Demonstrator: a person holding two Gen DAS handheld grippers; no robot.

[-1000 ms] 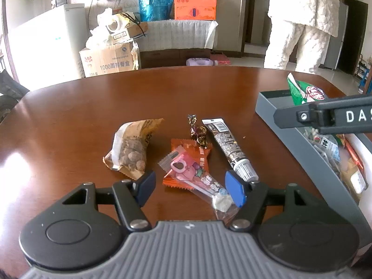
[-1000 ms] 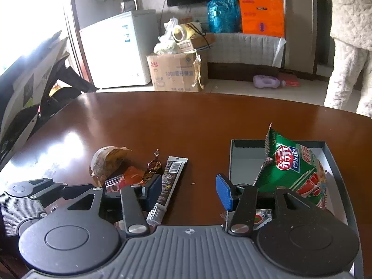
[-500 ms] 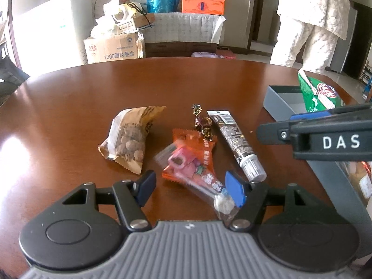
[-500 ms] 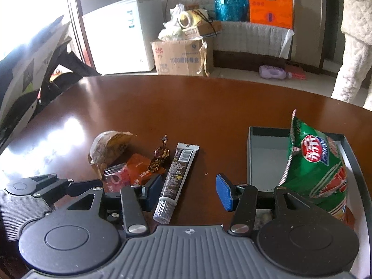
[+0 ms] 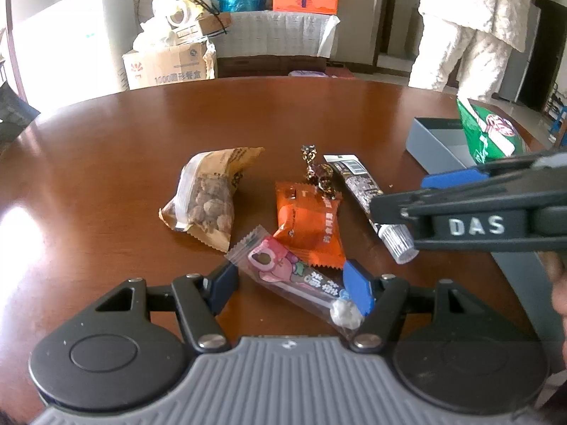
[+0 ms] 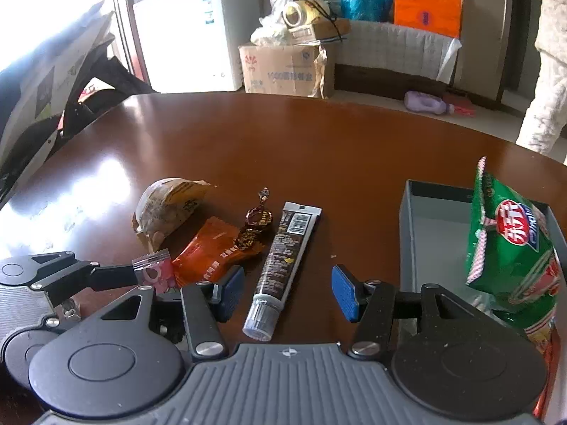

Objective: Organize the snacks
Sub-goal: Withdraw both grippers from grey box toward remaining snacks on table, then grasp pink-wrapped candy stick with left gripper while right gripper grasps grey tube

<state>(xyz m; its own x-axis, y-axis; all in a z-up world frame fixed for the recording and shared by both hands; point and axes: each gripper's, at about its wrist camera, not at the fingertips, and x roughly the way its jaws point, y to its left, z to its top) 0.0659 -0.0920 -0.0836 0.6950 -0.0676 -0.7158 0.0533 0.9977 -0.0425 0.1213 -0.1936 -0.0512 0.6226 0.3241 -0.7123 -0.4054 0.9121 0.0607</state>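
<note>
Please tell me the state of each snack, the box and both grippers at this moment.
left gripper: open, around pink candy packet
right gripper: opening, dark tube between jaws
nut bag: sealed, lying flat
orange packet: sealed, flat
grey box: lidless
green chip bag: upright in box

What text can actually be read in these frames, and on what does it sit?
"DAS": on the right gripper.
"1000": start of the print on the cardboard box; the characters after it are blurred.
Green bag, tube, orange packet, pink packet: print too small or blurred.
</note>
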